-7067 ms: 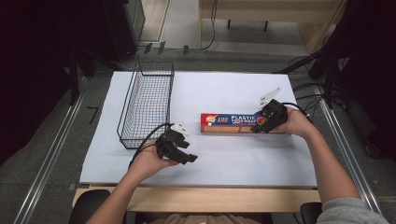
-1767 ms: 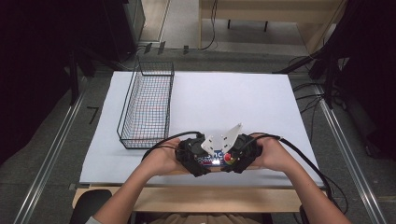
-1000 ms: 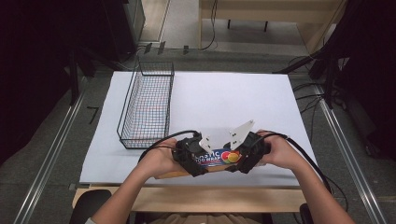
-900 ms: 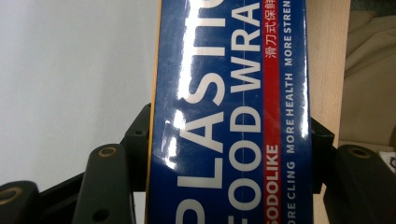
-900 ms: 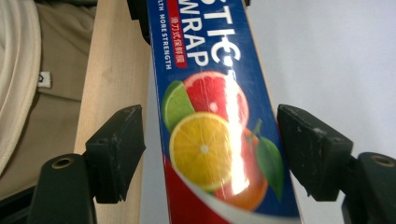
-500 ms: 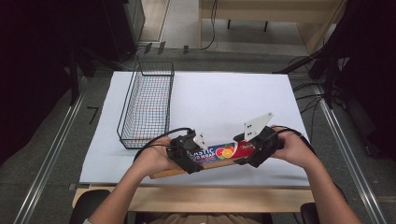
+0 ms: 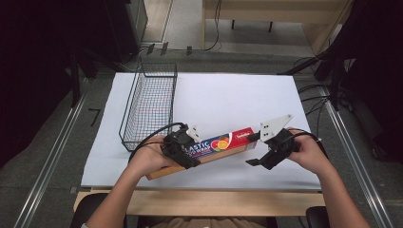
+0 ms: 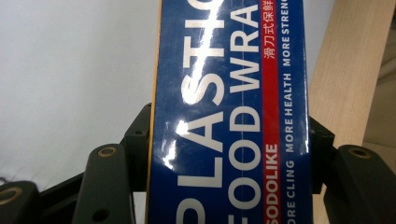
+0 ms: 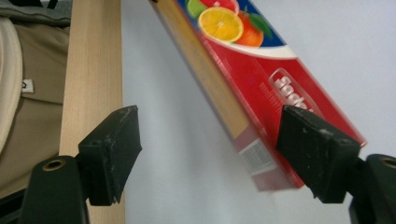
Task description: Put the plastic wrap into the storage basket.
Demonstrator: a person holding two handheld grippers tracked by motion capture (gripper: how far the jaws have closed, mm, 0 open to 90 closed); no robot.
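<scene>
Since half a second ago, the right gripper (image 7: 259, 151) has drawn off the red end of the plastic wrap box (image 7: 209, 148), and its jaws have just been opening: they now stand wide, 1 pad (image 9: 112, 151) well clear of the carton, the other beside its end, nothing gripped. At the left, a wire basket (image 7: 149, 107) stands along the left edge of the white table (image 7: 228, 95), with dark floor and a metal rail beyond it. Just right of the basket's near end, the left gripper (image 7: 183, 152) is clamped across the blue part of the box, whose long body slants near the table's front edge, its red end pointing at the right gripper. Both forearms come in over the pale wooden front edge (image 7: 199, 202). Cables lie on the floor past the table's right edge.
</scene>
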